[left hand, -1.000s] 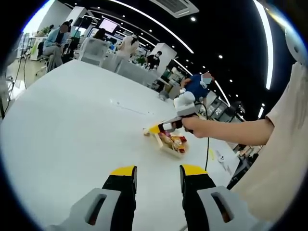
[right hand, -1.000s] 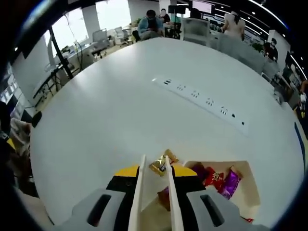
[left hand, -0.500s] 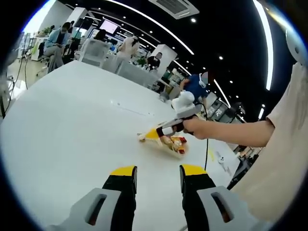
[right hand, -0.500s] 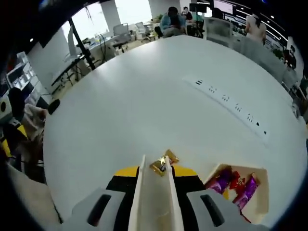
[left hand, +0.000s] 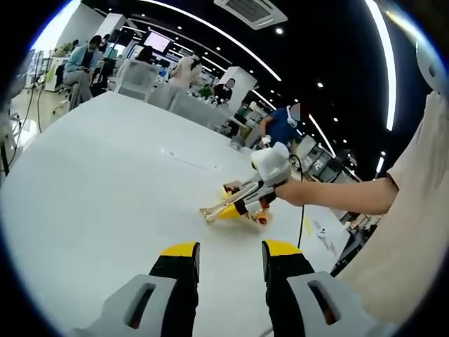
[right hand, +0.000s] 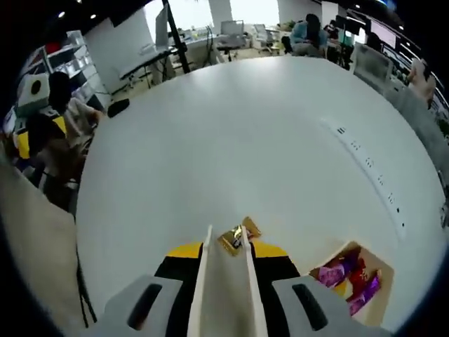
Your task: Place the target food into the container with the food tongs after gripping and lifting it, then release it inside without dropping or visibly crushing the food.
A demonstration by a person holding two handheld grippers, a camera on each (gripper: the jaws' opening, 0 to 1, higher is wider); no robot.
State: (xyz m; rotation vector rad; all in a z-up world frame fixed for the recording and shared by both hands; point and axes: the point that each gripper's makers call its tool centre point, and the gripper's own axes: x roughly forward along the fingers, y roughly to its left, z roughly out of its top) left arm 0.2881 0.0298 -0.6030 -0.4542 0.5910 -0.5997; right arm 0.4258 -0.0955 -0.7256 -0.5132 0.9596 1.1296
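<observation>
The right hand-held gripper (right hand: 224, 247) is clamped on the food tongs (right hand: 223, 281), which pinch a gold-wrapped candy (right hand: 237, 234) at their tips. The container (right hand: 354, 277) sits to its right on the bench (right hand: 231, 140); next, I judge, swing over and release gently. The left hand-held gripper (left hand: 230, 258) hangs apart, idle.

No text, label or number is legible anywhere.

A white counter (right hand: 210, 140) carries a recessed power strip (right hand: 370, 175) toward three o'clock. Seated people (left hand: 83, 60) and office chairs (left hand: 137, 74) sit past its eleven o'clock edge under strip lights (left hand: 210, 35).
</observation>
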